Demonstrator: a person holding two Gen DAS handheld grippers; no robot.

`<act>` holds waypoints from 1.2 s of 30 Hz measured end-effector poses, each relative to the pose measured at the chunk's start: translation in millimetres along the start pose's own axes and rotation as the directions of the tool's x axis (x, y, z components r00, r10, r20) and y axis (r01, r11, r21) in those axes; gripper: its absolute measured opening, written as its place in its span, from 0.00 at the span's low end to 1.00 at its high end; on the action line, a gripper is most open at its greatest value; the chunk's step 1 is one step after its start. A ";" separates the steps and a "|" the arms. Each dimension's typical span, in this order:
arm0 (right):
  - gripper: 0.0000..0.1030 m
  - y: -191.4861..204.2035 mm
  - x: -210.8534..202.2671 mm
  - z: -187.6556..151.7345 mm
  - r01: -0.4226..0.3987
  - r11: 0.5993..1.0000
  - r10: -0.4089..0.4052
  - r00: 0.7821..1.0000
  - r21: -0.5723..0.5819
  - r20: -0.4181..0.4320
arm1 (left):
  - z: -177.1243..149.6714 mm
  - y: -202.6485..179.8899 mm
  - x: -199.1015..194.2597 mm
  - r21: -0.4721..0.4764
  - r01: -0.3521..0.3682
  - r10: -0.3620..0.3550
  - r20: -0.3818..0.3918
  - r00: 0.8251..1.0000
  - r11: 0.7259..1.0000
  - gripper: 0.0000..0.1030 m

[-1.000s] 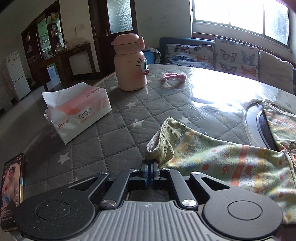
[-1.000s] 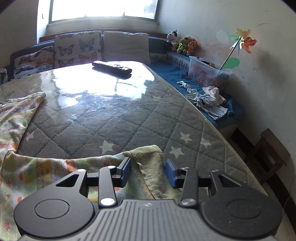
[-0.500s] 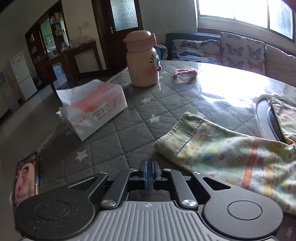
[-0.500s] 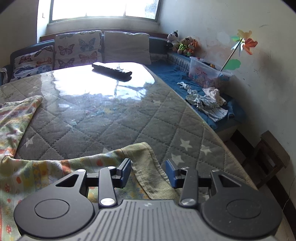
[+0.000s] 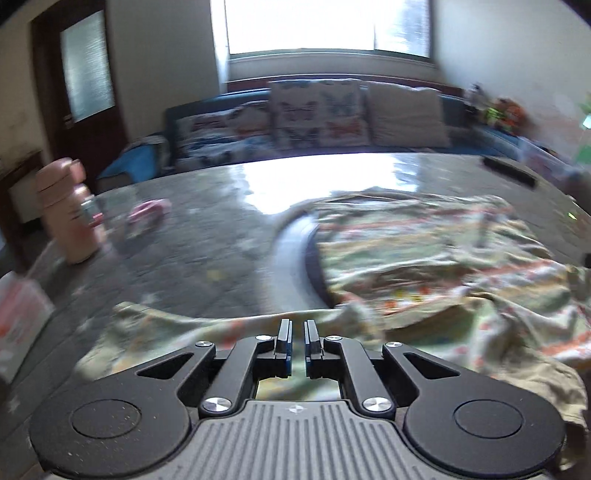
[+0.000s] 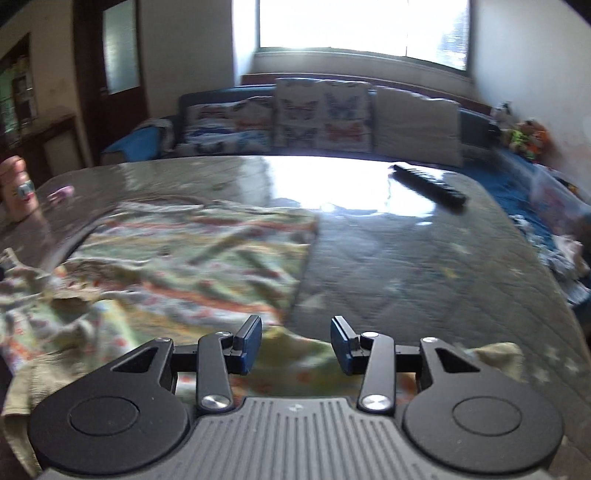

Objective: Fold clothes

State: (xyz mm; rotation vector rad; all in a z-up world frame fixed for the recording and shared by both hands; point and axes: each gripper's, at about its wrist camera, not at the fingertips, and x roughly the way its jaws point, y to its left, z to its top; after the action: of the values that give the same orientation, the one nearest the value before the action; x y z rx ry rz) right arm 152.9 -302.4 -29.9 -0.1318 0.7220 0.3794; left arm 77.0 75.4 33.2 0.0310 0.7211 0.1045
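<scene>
Left wrist view: left gripper (image 5: 297, 345) nearly closed, nothing pinched; patterned garment (image 5: 424, 258) spread just ahead and rightward on the table (image 5: 207, 240).

Right wrist view: right gripper (image 6: 295, 345) parted, empty, above garment (image 6: 184, 266) fabric, apparently released for flattening.

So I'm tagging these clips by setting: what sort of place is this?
Most likely a home living room: a sofa with butterfly cushions under a window, and a remote control on the quilt-covered table.

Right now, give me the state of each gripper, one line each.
Left gripper: closed, nothing between its fingers; the patterned garment lies below.
Right gripper: open, holding nothing, above the garment.
</scene>
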 end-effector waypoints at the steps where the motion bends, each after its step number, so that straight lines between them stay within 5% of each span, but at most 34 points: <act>1: 0.40 8.2 3.7 0.8 -0.022 1.000 0.022 1.000 -0.016 -0.005 | 2.6 -9.0 4.3 0.023 0.019 -0.019 -0.001 1.000 1.000 0.07; 12: 0.40 81.4 39.0 3.0 -0.208 0.961 0.196 0.977 -0.184 -0.083 | 13.8 -93.3 54.9 0.202 0.233 -0.220 -0.085 0.972 0.951 0.07; 22: 0.40 109.5 26.4 -14.9 -0.281 0.905 0.245 0.958 -0.321 -0.148 | -3.8 -109.5 37.5 0.328 0.341 -0.328 -0.096 0.940 0.881 0.06; 28: 0.40 111.6 1.7 -21.2 -0.303 0.895 0.270 0.952 -0.326 -0.145 | -11.6 -101.1 29.3 0.315 0.371 -0.356 -0.106 0.929 0.874 0.06; 36: 0.40 133.5 -37.5 -32.4 -0.415 0.840 0.385 0.910 -0.350 -0.155 | -13.3 -82.4 14.3 0.251 0.368 -0.361 -0.073 0.930 0.896 0.09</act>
State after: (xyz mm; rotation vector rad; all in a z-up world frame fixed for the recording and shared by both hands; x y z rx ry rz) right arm 56.1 -198.0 -27.4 -0.3640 0.7477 0.9228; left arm 85.9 -5.2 8.5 0.1455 0.7508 -0.3525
